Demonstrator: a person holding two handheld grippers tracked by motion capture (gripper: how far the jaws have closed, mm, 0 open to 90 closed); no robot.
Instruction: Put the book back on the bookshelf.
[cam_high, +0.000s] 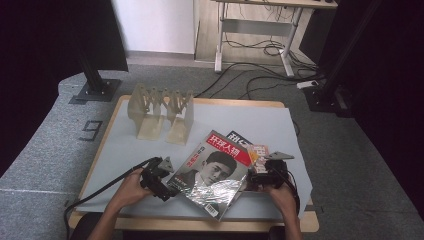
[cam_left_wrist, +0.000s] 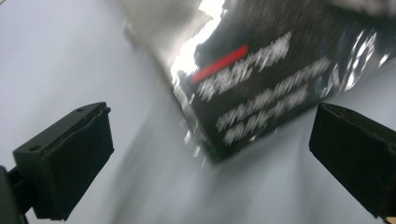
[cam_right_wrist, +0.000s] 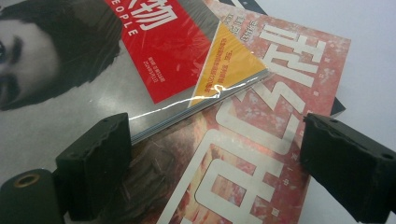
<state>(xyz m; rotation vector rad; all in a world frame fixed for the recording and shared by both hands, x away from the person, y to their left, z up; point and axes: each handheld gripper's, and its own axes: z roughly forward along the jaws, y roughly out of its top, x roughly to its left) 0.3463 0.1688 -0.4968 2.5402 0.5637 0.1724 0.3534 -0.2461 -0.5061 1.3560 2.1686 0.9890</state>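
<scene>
A plastic-wrapped magazine with a portrait and red title block (cam_high: 215, 172) lies on top of a small stack on the grey mat (cam_high: 120, 150). Under it sit a reddish-orange magazine (cam_right_wrist: 252, 154) and a dark one (cam_high: 239, 137). My left gripper (cam_high: 162, 180) is at the top magazine's left edge, open; the glossy near corner (cam_left_wrist: 261, 79) lies ahead between the jaws, blurred. My right gripper (cam_high: 260, 177) is at the stack's right side, open (cam_right_wrist: 215, 154), its jaws spread over the reddish magazine and the top magazine's edge (cam_right_wrist: 201, 100).
A translucent file rack (cam_high: 160, 112) stands at the back left of the mat. The wooden table edge (cam_high: 200, 225) runs along the front. Black stands and a desk with cables are on the floor beyond the table.
</scene>
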